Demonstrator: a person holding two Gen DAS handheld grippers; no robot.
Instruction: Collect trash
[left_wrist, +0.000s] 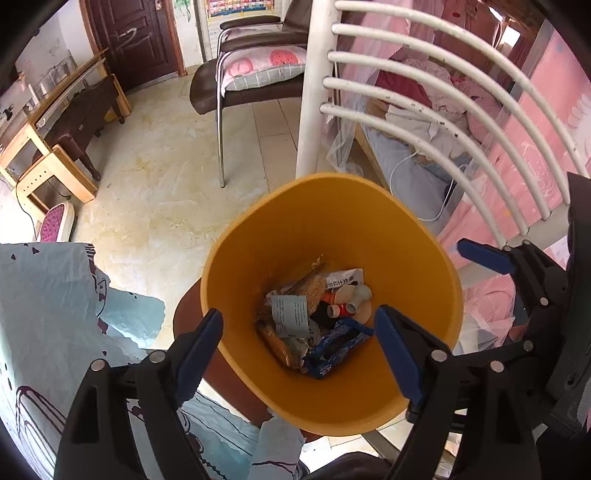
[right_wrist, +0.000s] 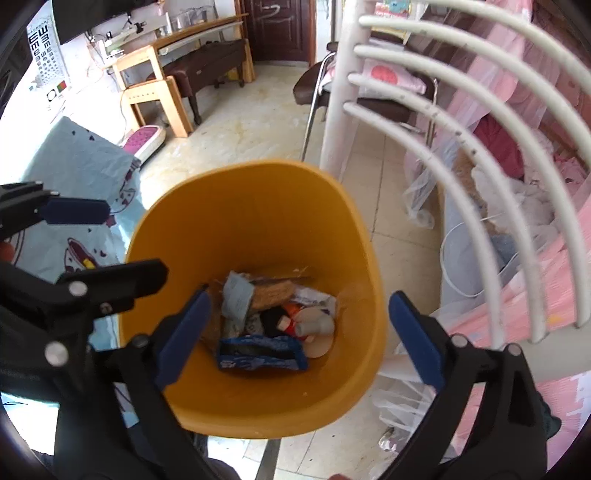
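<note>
Left wrist view: left tongs (left_wrist: 301, 354) spread wide, empty, poised over round orange plastic bin (left_wrist: 424, 258). Blue crinkled snack wrapper (left_wrist: 338, 345) down at the bottom among paper scraps, straight below.

Right wrist view: right tongs (right_wrist: 297, 341) likewise spread, pinching nothing. Wrapper between the blue pads, far beneath. Seemingly dropped; further trash unseen.

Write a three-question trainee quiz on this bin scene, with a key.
1. True or false: both grippers are open and hold nothing.
2. Which lies nearest the camera inside the orange bin? A) blue snack wrapper B) green bottle C) red apple
3. Fill in: the white curved-bar ladder stands beyond the bin, beside a ____ mosquito net.

Key: 1 true: left gripper and right gripper hang empty over the bin. 2 A, the blue snack wrapper. 3 pink.
</note>
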